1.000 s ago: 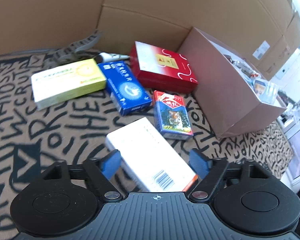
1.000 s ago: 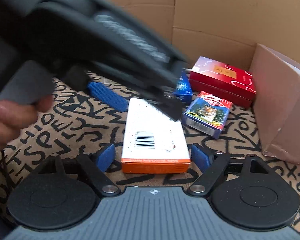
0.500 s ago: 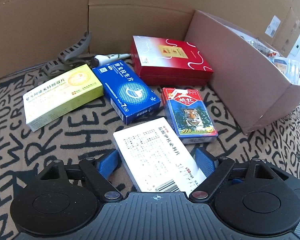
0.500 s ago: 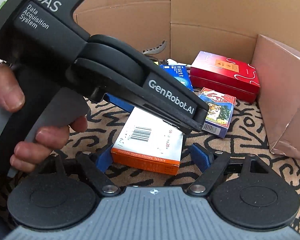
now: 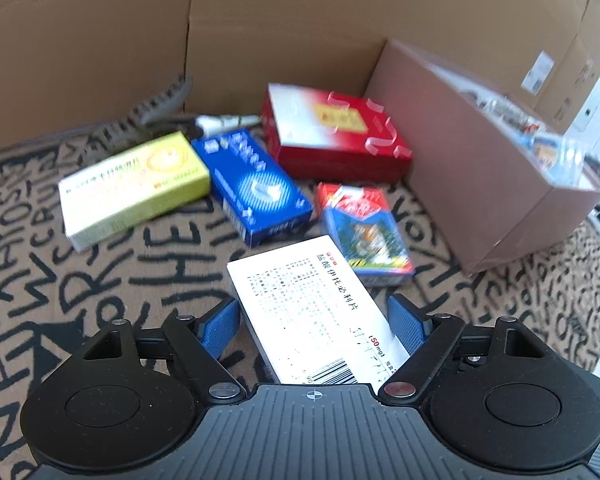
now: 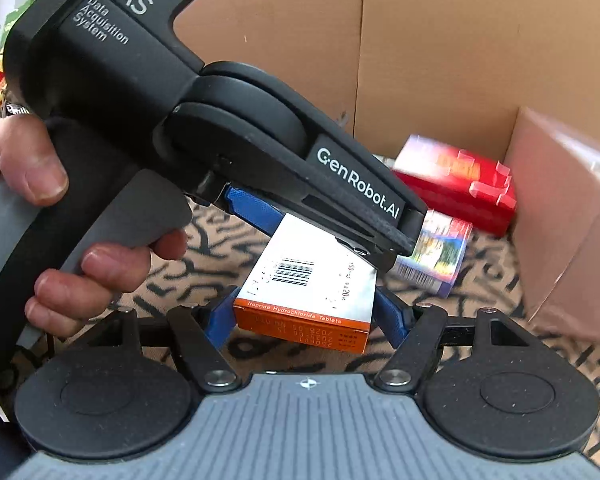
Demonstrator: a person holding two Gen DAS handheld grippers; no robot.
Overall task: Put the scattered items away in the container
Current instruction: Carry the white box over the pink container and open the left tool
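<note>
left hand-held gripper: black, blue pads, white "DAS", "GenRobot.AI" | right hand-held gripper: black, silver screws

Patterned cloth, tan with black lettering. Lying on it: yellow-green box, blue box, red box, tiger-print pack, brown carton (open-topped), white tube.

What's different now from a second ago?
Both grippers' jaws have just been closing around the white tablet box with the orange end: left gripper from behind, right gripper at its orange end. The box looks tilted up. The other scattered boxes and the brown cardboard container stayed put.
</note>
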